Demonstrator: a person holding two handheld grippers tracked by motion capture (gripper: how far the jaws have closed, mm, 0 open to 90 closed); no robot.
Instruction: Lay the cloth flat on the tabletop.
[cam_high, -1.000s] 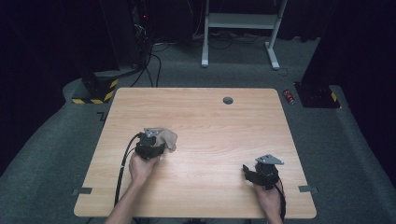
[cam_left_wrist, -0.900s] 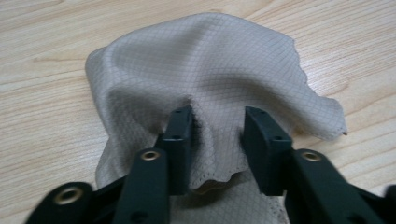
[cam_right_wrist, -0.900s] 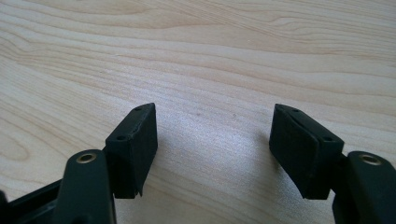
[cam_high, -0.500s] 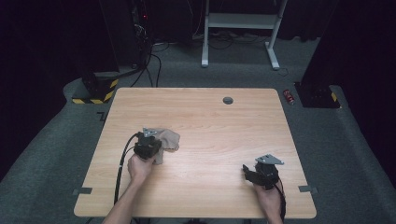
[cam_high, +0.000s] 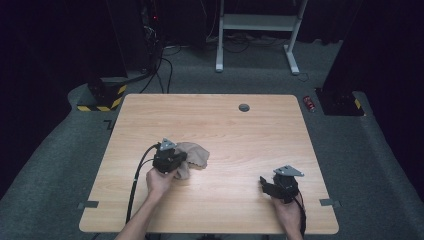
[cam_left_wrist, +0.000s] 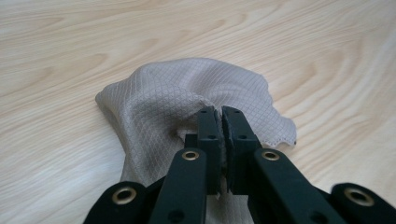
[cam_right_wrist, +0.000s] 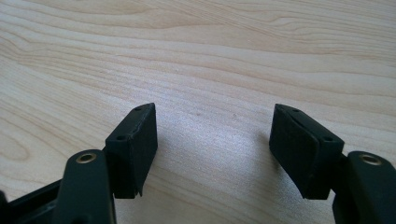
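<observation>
Closed since a second ago: left gripper (cam_high: 180, 165), then parted over the beige cloth (cam_high: 196, 156), now clamped tight on a fold of it. Seen plainly in the left gripper view (cam_left_wrist: 219, 120), both black pads pressed together with a ridge of the quilted fabric (cam_left_wrist: 163, 93) pinched between them. Drawn up into a small peak at the pinch, the remainder of the cloth spread on the wooden table (cam_high: 225, 125), left of centre and toward the near half. Lay a little flatter and more to the left in the earlier picture; now bunched against the jaws, with the loose edge trailing to the right. Shifted only slightly, the left hand (cam_high: 159, 181) behind the gripper.

Stayed put throughout: right gripper (cam_high: 265, 185), near the table's near right corner, well apart from the cloth. Held wide, with nothing but bare wood grain between the pads in the right gripper view (cam_right_wrist: 215, 126).

Unchanged also: dark round grommet (cam_high: 244, 107) near the far edge.

As for writing: small red object (cam_high: 310, 103) on the floor beyond the right far corner, too small to read. Yellow and black stripes (cam_high: 102, 97) on a base at the far left, without legible words.
</observation>
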